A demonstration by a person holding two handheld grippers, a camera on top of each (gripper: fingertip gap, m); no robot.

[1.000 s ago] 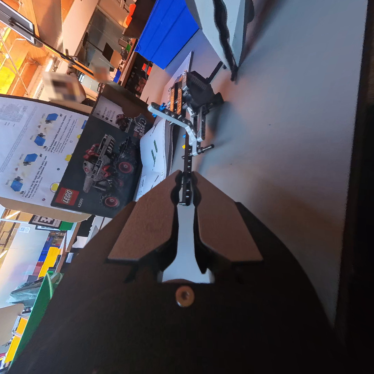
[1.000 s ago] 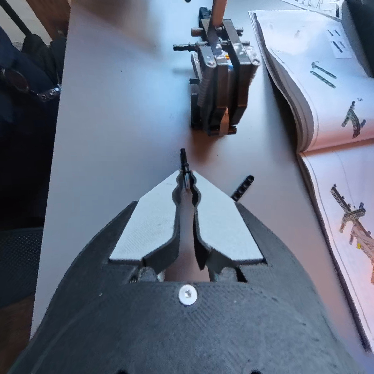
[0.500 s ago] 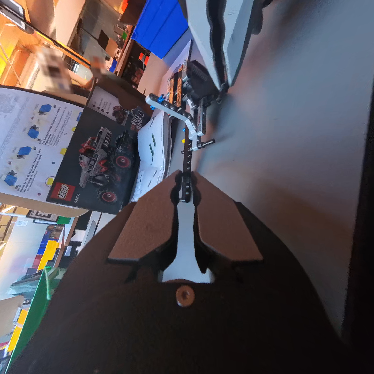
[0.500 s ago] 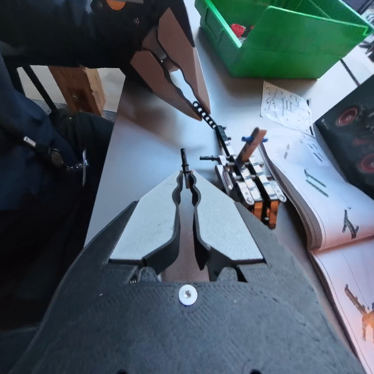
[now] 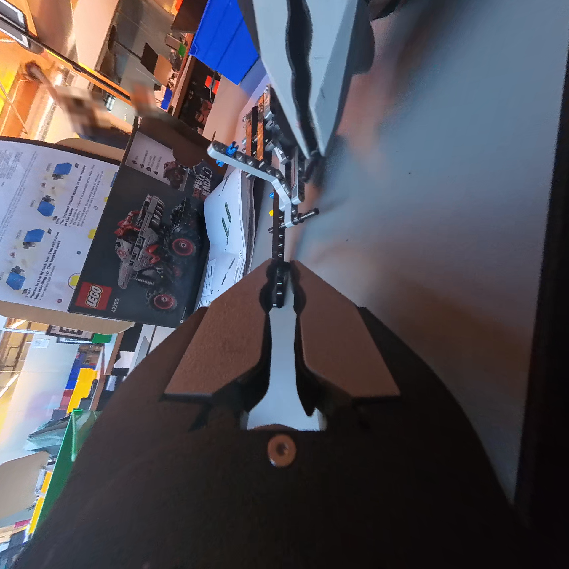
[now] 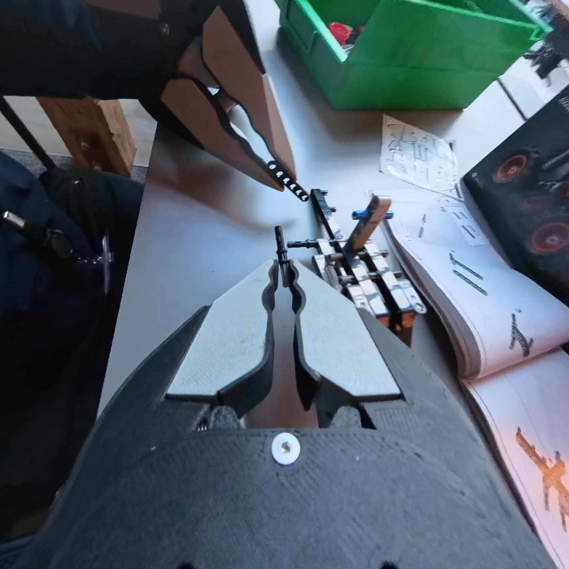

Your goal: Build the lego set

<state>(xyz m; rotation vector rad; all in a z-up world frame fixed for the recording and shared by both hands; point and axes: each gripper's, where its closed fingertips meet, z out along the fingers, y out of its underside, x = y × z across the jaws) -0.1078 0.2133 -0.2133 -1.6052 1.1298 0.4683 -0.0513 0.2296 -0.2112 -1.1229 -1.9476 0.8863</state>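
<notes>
Far left in the right wrist view: left tongs (image 6: 286,181), brown-padded, clamped on a black holed beam (image 6: 288,182) jutting from the partly built lego model (image 6: 366,277) on the grey desk (image 6: 191,252). Centre: right tongs (image 6: 284,268), grey-padded, pinched on a thin black axle pin (image 6: 280,246), tip just beside the model. Judged roughly midway: chassis frame assembled, wheels and bodywork absent. Right: open instruction booklet (image 6: 480,308), green parts bin (image 6: 415,61), dark set box (image 6: 529,215) picturing a red-wheeled truck. Printed wording on the box deliberately left unread.
</notes>
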